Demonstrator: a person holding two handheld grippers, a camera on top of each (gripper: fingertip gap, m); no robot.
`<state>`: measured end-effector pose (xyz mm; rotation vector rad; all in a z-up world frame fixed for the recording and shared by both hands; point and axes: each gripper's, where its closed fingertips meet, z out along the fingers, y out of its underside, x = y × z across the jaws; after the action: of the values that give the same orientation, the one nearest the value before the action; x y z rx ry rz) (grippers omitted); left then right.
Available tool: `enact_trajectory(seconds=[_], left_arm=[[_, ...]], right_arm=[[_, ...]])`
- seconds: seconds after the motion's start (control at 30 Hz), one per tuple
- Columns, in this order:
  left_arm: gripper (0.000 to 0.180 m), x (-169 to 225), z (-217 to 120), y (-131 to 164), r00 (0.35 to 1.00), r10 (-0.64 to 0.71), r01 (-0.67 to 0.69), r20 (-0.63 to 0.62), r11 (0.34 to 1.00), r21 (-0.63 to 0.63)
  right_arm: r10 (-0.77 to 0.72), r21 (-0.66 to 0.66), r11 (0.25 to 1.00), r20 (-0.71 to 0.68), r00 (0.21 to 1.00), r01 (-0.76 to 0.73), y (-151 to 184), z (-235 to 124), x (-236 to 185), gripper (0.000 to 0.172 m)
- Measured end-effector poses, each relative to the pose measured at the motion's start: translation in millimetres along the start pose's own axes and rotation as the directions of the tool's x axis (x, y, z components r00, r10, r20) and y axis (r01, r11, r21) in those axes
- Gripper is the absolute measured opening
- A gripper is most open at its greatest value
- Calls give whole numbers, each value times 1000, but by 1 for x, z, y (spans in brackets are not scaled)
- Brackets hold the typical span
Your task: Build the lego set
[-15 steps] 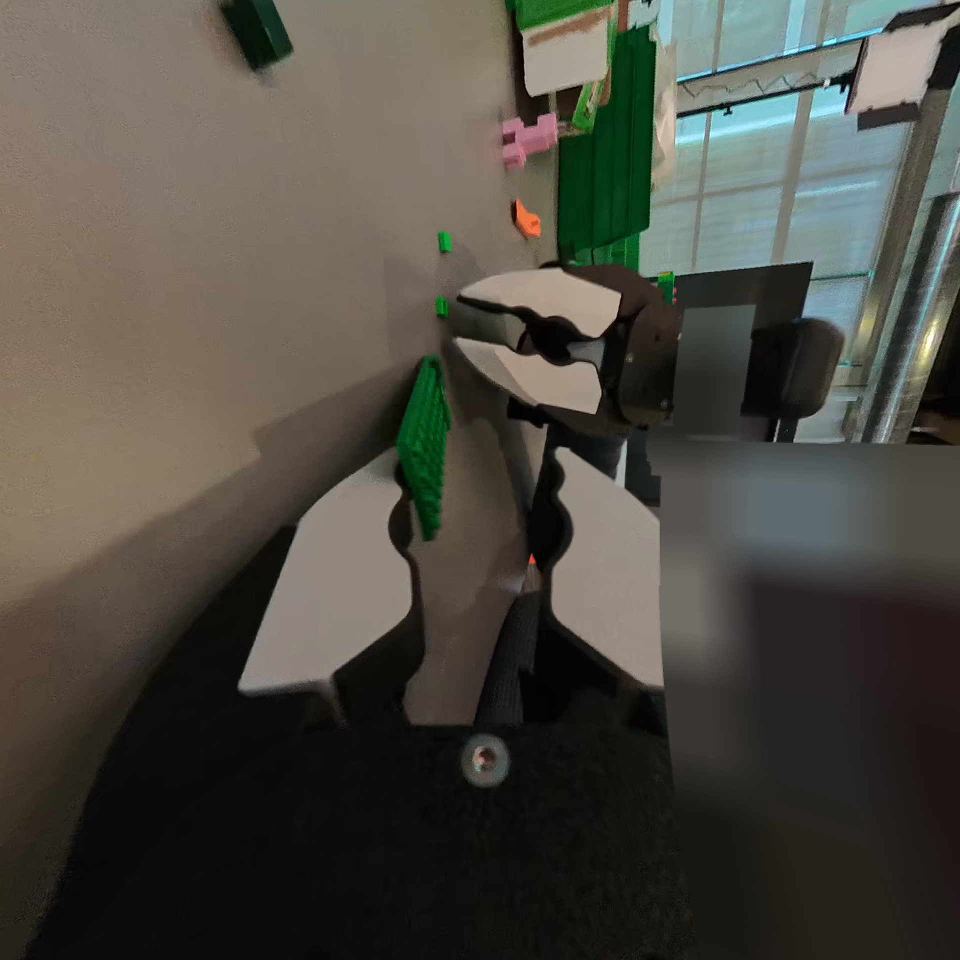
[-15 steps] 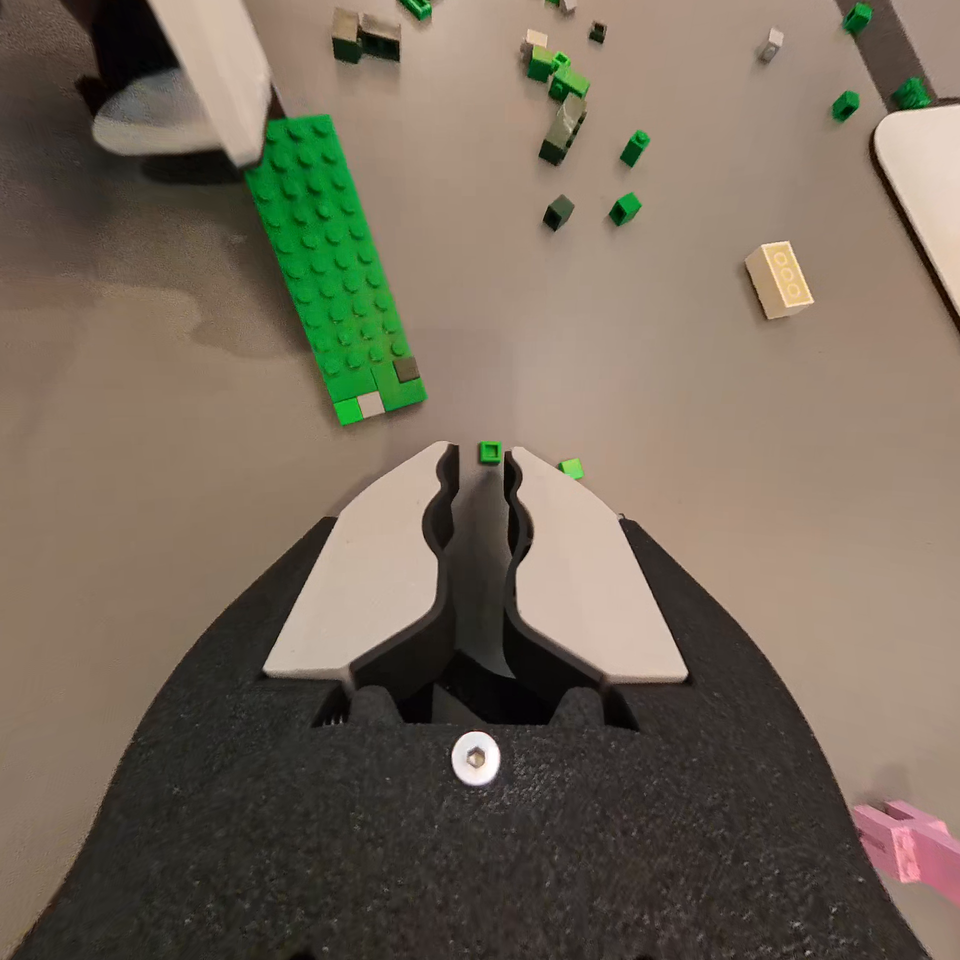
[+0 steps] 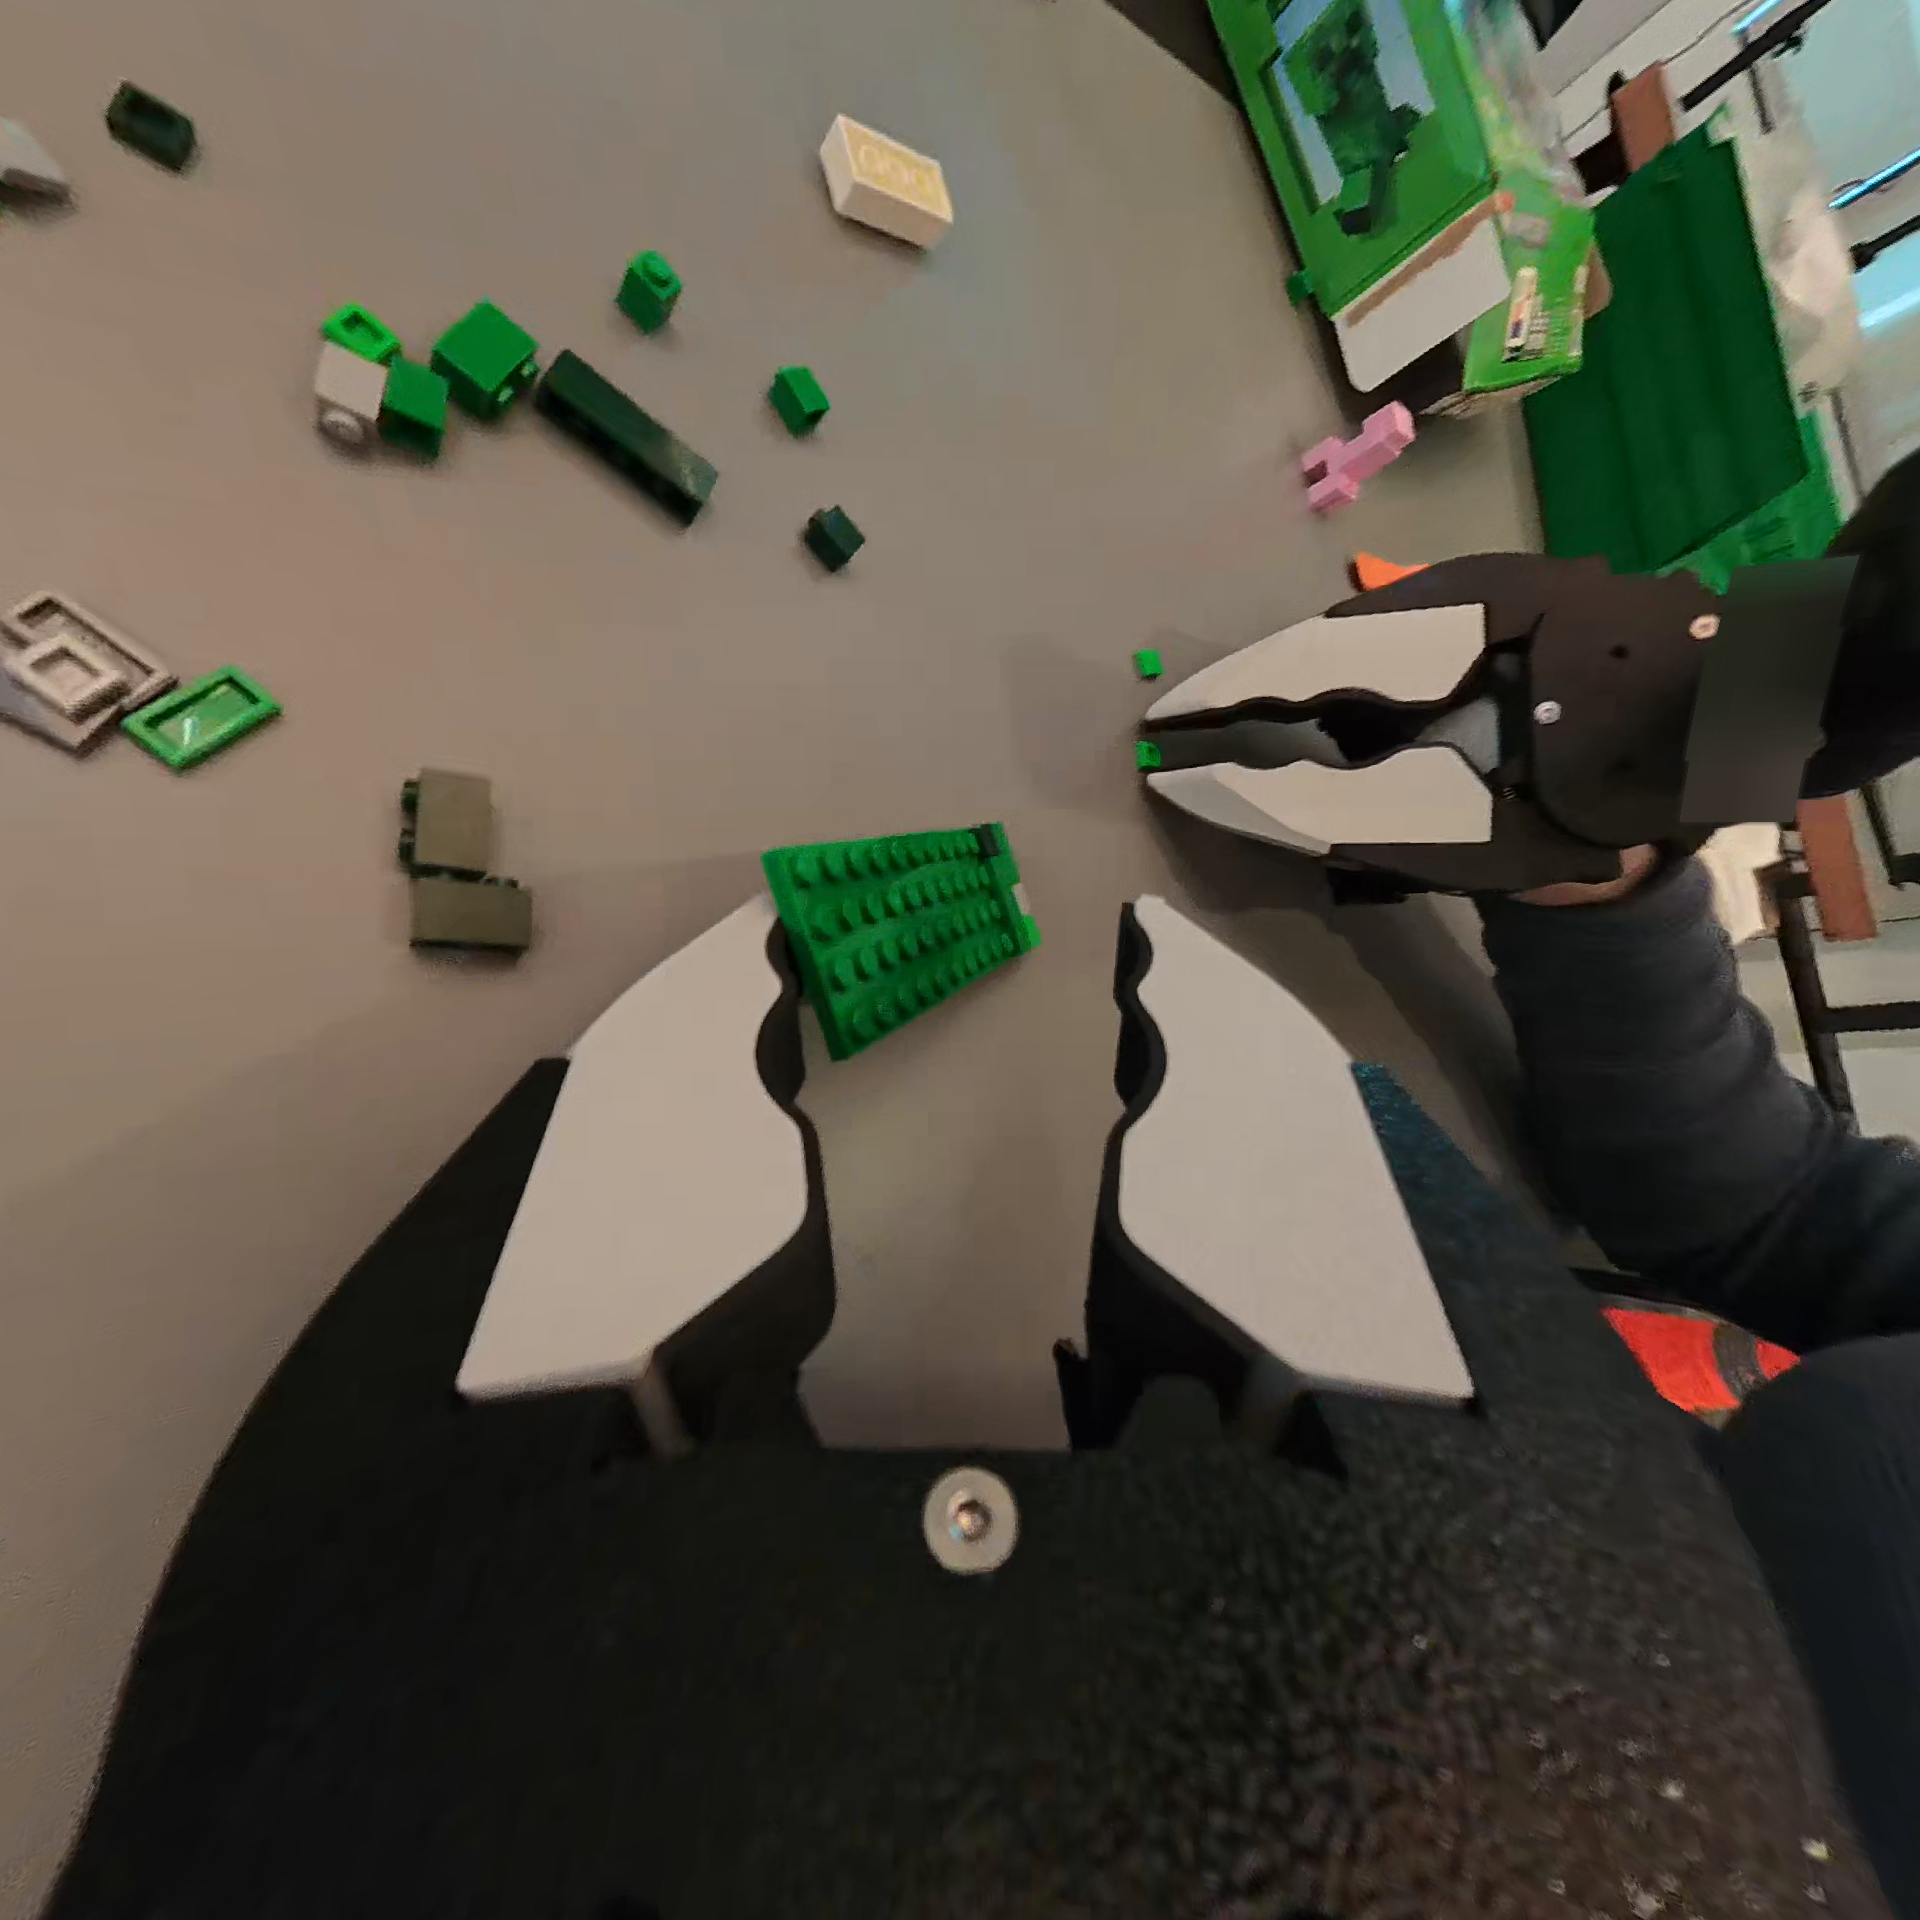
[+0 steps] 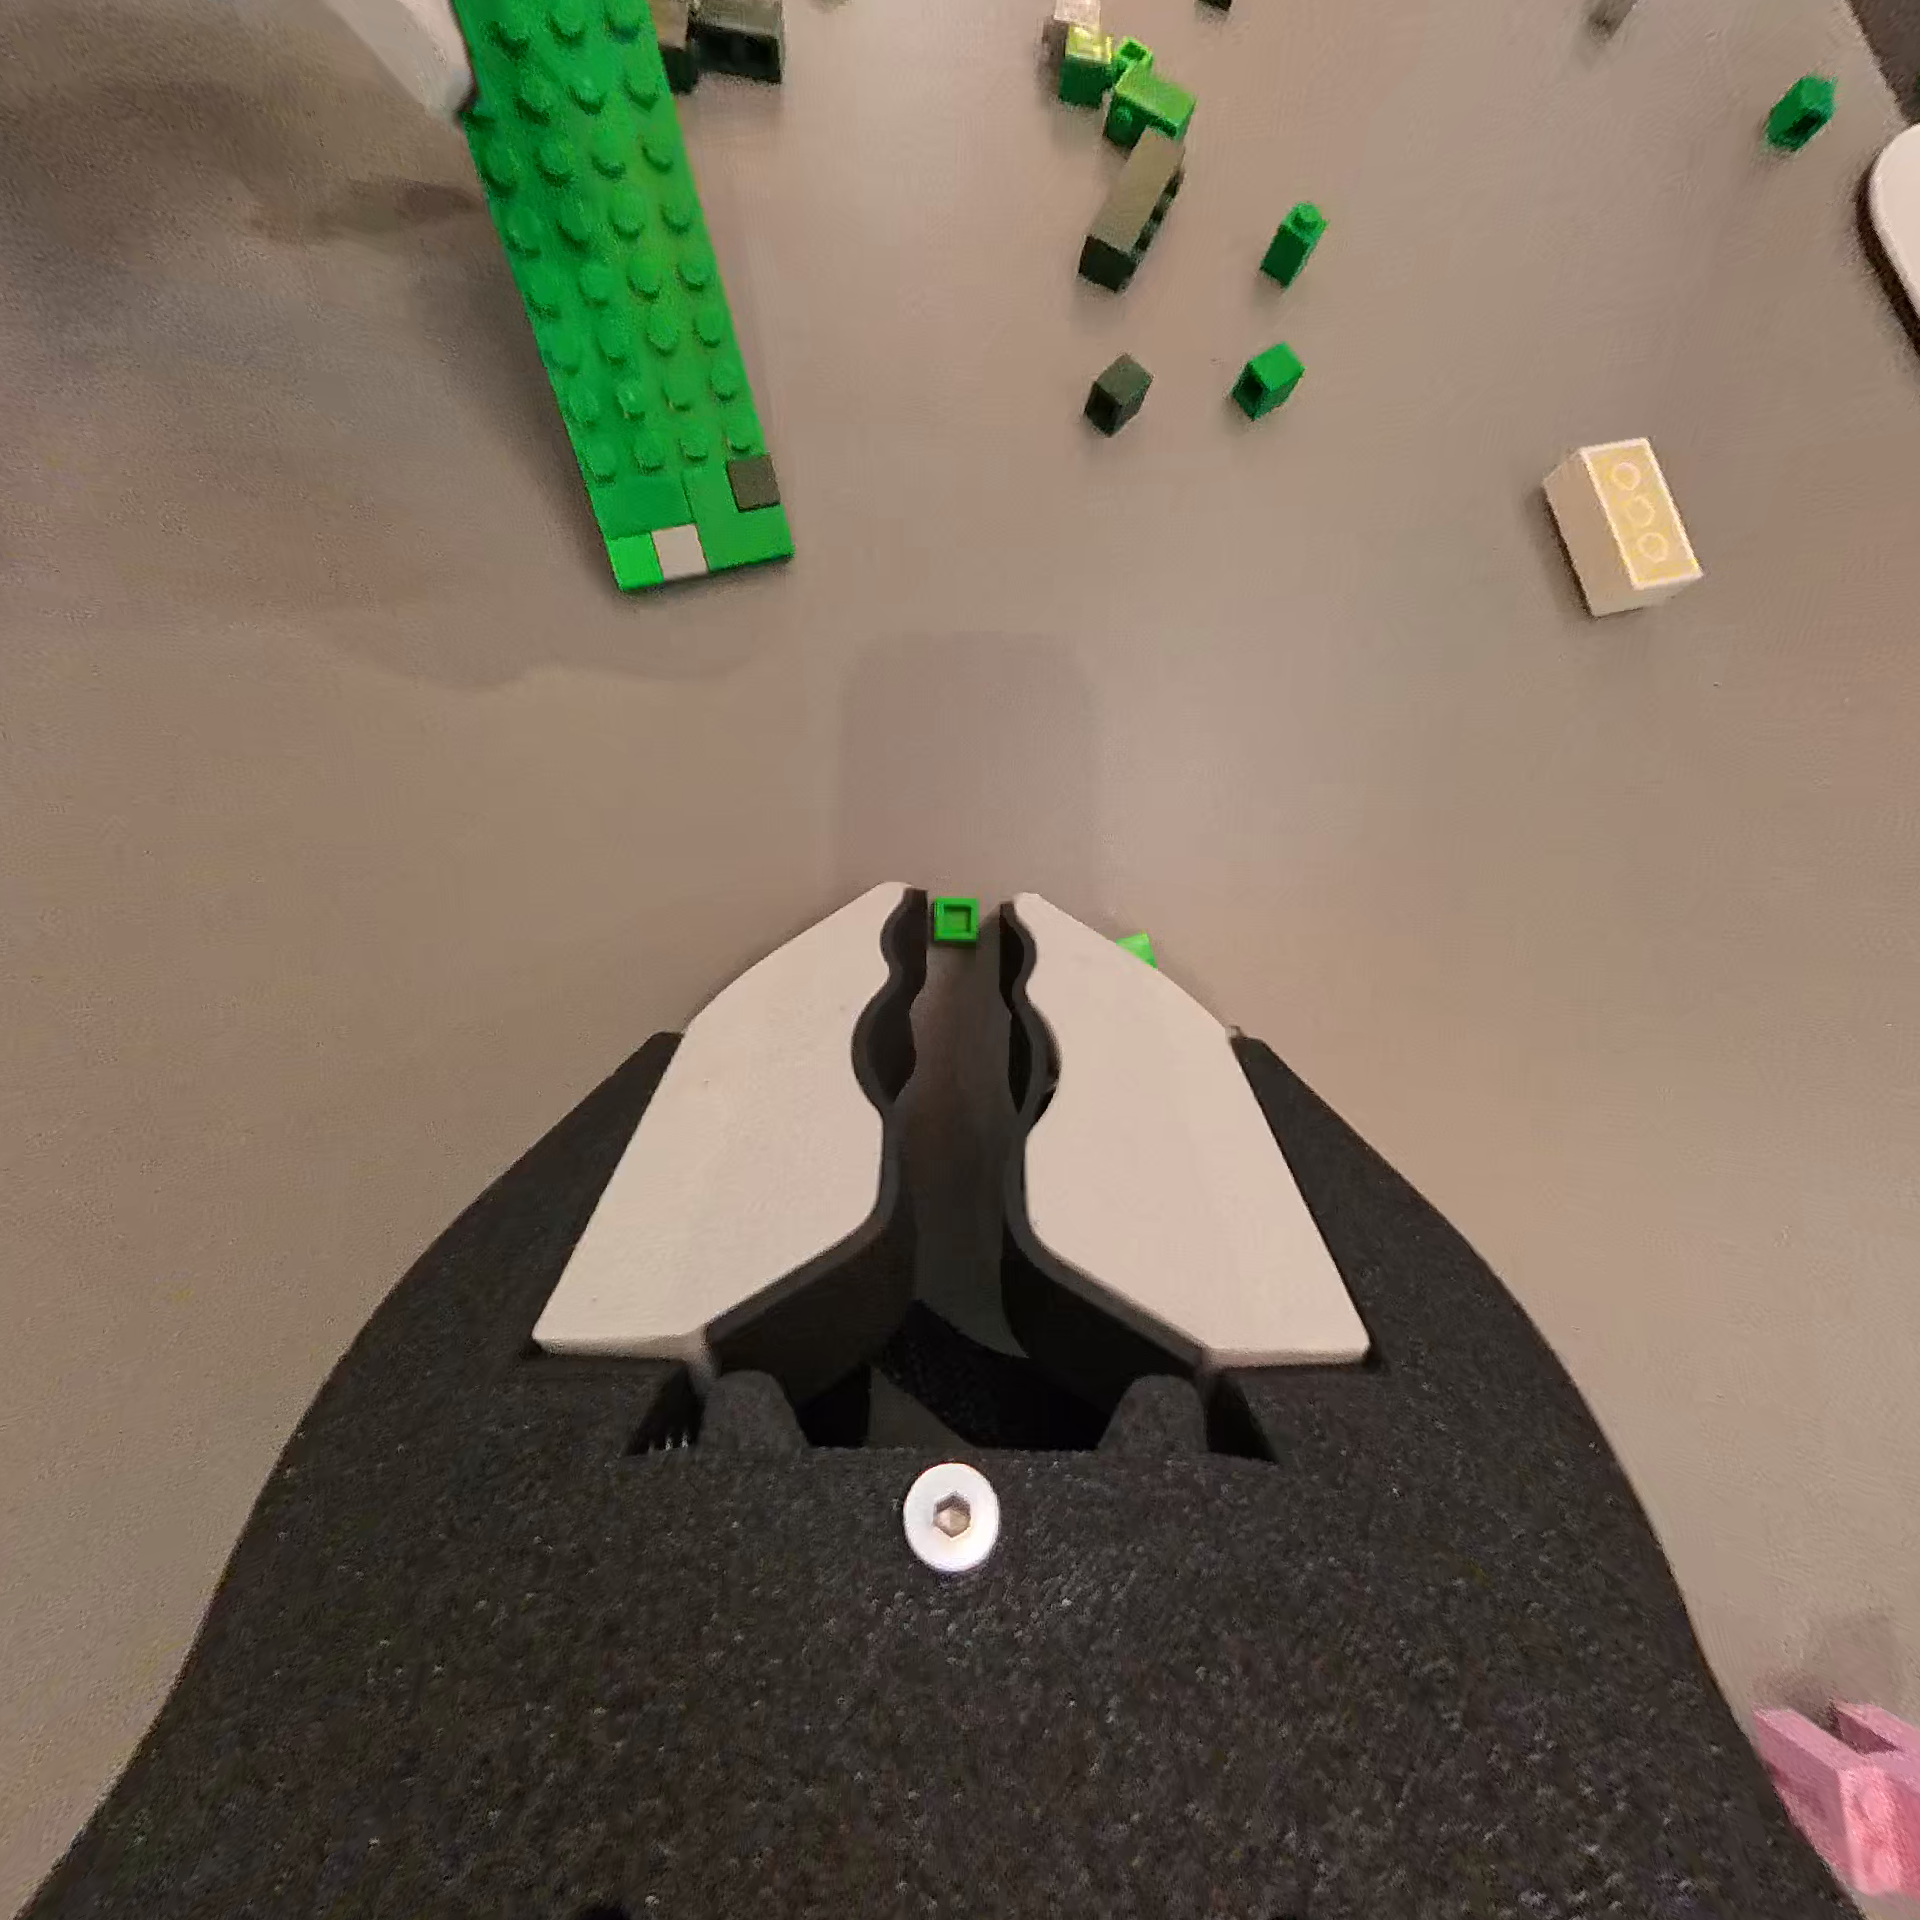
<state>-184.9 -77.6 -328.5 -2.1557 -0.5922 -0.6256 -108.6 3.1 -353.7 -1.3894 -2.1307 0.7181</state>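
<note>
My left gripper is open wide just above the grey table. A long green studded plate lies flat on the table with one end against my left finger; the right finger stands clear of it. The plate also shows in the right wrist view. My right gripper is narrowly open, tips at the table. A tiny green square tile sits between its tips, close to the left pad, with a gap to the right pad. In the left wrist view this gripper has the tile at its tips.
A second tiny green tile lies beside my right finger. Loose green bricks, a dark green long brick, olive bricks, a cream brick, a pink figure and a green box are scattered farther off. A sleeve is at right.
My left gripper has opened wider and swung to look down on the table; the plate stays at its left finger. My right gripper moved forward, so the tile now lies between its tips.
</note>
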Motion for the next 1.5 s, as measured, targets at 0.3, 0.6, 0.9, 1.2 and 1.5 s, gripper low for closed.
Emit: enact_trajectory(seconds=[0.3,0.6,0.9,1.2,1.5], left_arm=[[83,-20,-25,-16,948,166,-208,272,969,134],[39,113,-1,-14,874,191,-114,-446,974,195],[32,149,-15,-9,557,-140,162,-819,985,-58],[26,179,-36,1,199,-312,192,-929,942,-275],[7,173,-30,-2,253,-229,200,-940,963,-180]], right_arm=[[-114,102,988,-60,992,120,-16,-5,4,6],[-439,439,673,-410,799,595,-80,-69,-35,6],[-341,788,527,-146,929,318,-99,-115,-63,6],[-398,848,460,-69,915,264,-111,-132,-80,6],[-357,829,476,-125,926,295,-106,-130,-70,10]])
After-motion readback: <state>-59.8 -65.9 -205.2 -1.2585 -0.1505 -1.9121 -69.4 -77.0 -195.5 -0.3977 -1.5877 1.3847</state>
